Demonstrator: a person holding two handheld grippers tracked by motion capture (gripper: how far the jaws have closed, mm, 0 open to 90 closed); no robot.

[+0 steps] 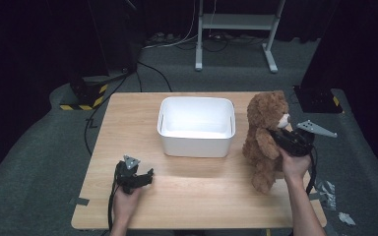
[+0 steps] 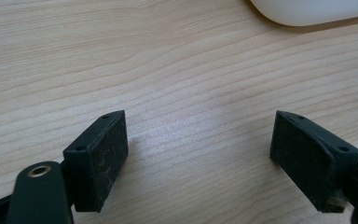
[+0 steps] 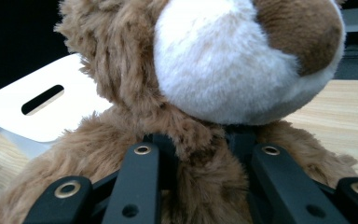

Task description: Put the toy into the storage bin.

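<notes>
A brown teddy bear hangs upright at the right of the wooden table, its feet near the tabletop. My right gripper is shut on the bear's body just under its head. In the right gripper view the bear is close up, its white muzzle above my jaws, which sink into the fur at its neck. A white bin stands open and empty at the table's middle, left of the bear. My left gripper rests low at the front left, open, with bare wood between its pads.
The white bin's rounded corner lies ahead of the left gripper. The bin's wall with a slot handle shows behind the bear. A metal stand and cables sit on the grey floor beyond the table.
</notes>
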